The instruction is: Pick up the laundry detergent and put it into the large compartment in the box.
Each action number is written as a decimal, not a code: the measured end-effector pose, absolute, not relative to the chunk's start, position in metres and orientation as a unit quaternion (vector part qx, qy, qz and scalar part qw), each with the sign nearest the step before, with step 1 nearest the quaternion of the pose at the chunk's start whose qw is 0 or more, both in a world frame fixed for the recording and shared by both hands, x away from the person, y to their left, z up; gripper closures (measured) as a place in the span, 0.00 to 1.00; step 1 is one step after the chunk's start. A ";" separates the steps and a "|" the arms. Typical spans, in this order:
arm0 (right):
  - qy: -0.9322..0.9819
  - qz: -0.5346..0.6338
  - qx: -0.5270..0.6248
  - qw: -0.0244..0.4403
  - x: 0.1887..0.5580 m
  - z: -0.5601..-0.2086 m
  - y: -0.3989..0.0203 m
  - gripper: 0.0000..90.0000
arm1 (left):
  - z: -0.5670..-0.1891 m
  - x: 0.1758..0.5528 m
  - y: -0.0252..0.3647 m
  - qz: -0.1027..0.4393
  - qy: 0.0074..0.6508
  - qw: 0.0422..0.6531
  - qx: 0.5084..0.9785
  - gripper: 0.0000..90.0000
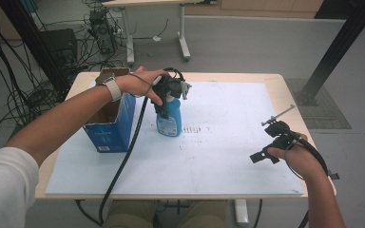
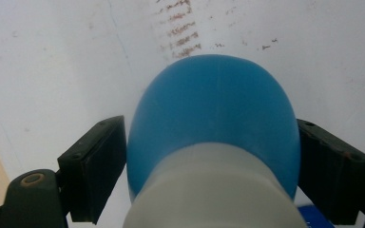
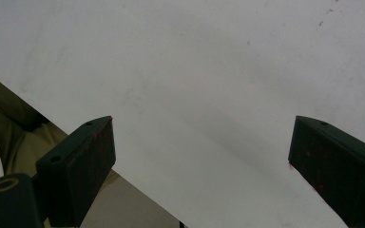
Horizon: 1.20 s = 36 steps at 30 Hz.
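A blue bottle (image 1: 169,122) stands upright on the white mat (image 1: 228,152), just right of a blue cardboard box. My left gripper (image 1: 168,100) comes down over its top from the left. In the left gripper view the bottle's blue shoulder (image 2: 214,104) and pale neck sit between the jaws of my left gripper (image 2: 211,166), and both pads touch its sides. My right gripper (image 1: 268,142) rests at the mat's right side, far from the bottle. In its own view my right gripper (image 3: 199,161) stands open over bare mat with nothing between the jaws.
The open-topped blue cardboard box (image 1: 111,124) stands at the mat's left edge, under the left forearm. Faint brown marks (image 1: 194,128) stain the mat right of the bottle. The wooden table edge (image 1: 290,90) borders the mat. Cables and desk legs lie on the floor beyond.
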State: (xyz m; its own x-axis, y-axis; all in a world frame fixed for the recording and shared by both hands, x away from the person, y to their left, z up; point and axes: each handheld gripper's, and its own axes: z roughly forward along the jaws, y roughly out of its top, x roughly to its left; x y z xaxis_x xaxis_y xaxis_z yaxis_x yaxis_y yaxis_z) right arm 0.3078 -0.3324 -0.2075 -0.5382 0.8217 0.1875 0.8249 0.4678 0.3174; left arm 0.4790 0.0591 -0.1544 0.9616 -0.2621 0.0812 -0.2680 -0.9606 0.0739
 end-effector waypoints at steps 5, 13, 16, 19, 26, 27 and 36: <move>-0.856 -0.188 -0.481 0.003 0.307 -0.208 -0.334 0.09 | -0.156 0.479 0.057 0.037 -0.136 0.038 0.989 0.21; -0.856 -0.188 -0.482 0.004 0.307 -0.208 -0.334 0.09 | -0.158 0.479 0.058 0.041 -0.136 0.038 0.989 0.24; -0.855 -0.189 -0.483 0.005 0.307 -0.209 -0.334 0.09 | -0.159 0.479 0.058 0.043 -0.135 0.035 0.989 0.27; -0.856 -0.189 -0.481 0.004 0.308 -0.209 -0.334 0.09 | -0.159 0.480 0.059 0.044 -0.136 0.035 0.989 0.30; -0.856 -0.189 -0.482 0.006 0.309 -0.210 -0.334 0.09 | -0.159 0.482 0.058 0.039 -0.139 0.035 0.989 0.32; -0.856 -0.188 -0.482 0.006 0.309 -0.210 -0.334 0.09 | -0.159 0.482 0.058 0.037 -0.140 0.035 0.989 0.35; -0.856 -0.188 -0.482 0.005 0.309 -0.211 -0.334 0.09 | -0.158 0.488 0.054 0.016 -0.142 0.029 0.989 0.42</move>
